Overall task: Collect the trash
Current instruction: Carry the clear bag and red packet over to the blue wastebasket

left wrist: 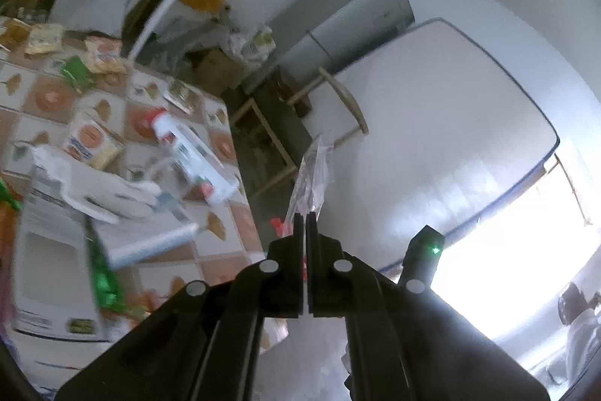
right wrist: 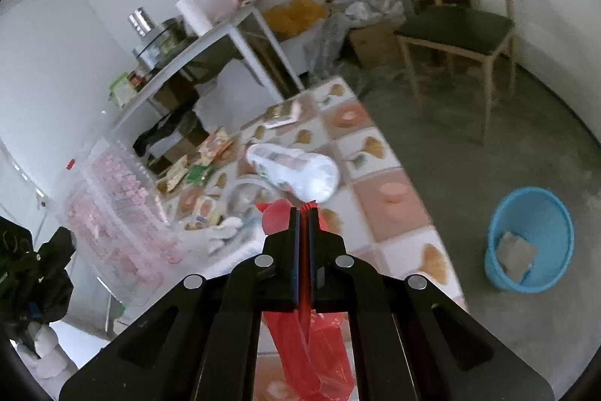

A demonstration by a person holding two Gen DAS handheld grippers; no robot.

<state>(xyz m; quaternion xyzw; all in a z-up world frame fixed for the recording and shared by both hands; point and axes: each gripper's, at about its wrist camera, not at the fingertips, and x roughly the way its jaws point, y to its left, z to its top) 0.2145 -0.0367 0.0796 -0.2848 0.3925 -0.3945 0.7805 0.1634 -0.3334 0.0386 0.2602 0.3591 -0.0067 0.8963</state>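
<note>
The left gripper (left wrist: pixel 304 215) is clamped on a clear plastic wrapper (left wrist: pixel 313 171) that sticks up and forward from its closed jaws, out past the edge of the patterned table (left wrist: pixel 240 232), which lies to this gripper's left. On that table, well to the left of the fingers, litter is spread out: a white crumpled bag (left wrist: pixel 101 190), a clear box with a red and white label (left wrist: pixel 195 153), snack packets (left wrist: pixel 90 141) and a green wrapper (left wrist: pixel 77 72). Their print is too blurred to read.

The right gripper (right wrist: pixel 304 211) is clenched on a red plastic bag (right wrist: pixel 308 344), which hangs down below the jaws with a fold poking up beside the left finger. Just ahead of its fingertips a white printed bag (right wrist: pixel 296 171) lies on the table; more packets (right wrist: pixel 210 145) lie ahead and to the left. The printing cannot be made out. Well off to the right, on the floor, stands a blue bin (right wrist: pixel 533 213) with what looks like a scrap of paper (right wrist: pixel 516 254) already inside.

The collecting seems to be at an early-to-middle stage: one scrap binned, two pieces in hand, and most of the tabletop litter not yet picked up.
</note>
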